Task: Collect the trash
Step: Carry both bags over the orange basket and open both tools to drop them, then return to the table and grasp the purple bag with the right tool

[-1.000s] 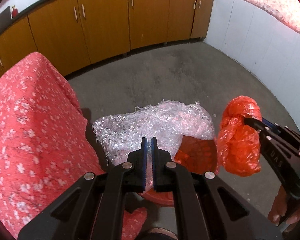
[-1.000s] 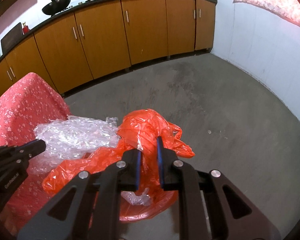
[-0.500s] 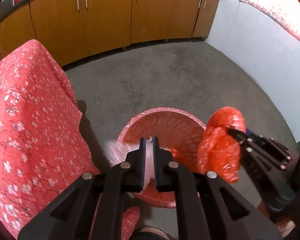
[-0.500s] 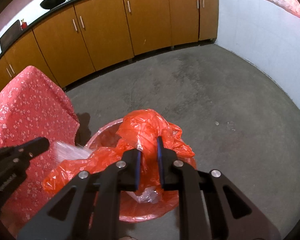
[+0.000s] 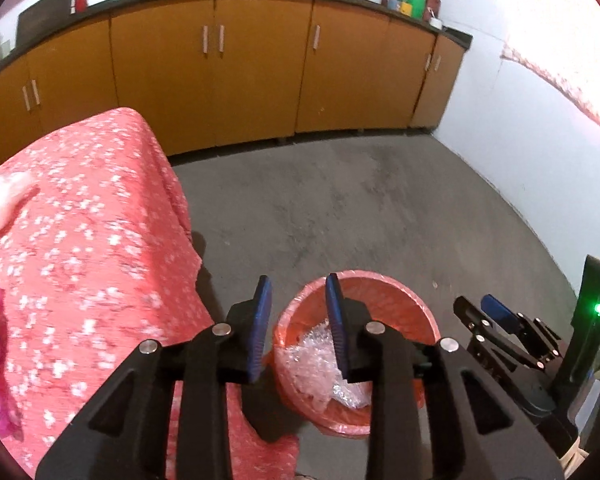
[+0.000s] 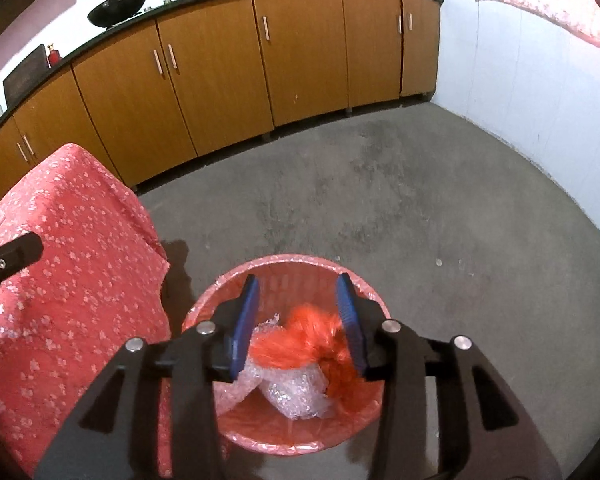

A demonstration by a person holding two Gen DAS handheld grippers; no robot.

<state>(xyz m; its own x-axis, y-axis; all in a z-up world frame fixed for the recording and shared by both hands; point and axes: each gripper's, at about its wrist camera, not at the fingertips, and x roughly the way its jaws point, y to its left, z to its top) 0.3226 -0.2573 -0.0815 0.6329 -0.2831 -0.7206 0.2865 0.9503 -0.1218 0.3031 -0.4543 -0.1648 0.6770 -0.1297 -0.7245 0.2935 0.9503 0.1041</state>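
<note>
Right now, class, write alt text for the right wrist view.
The right gripper, jaws open, hangs above a red bin holding an orange bag and bubble wrap. A floral cloth lies left; wooden cabinets stand behind.

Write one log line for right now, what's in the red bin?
left gripper: open | right gripper: open | red plastic bin: holds clear bubble wrap, orange plastic bag | phase: both dropped

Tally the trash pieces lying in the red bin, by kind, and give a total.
Clear bubble wrap: 1
Orange plastic bag: 1
Total: 2, both inside the red bin.
</note>
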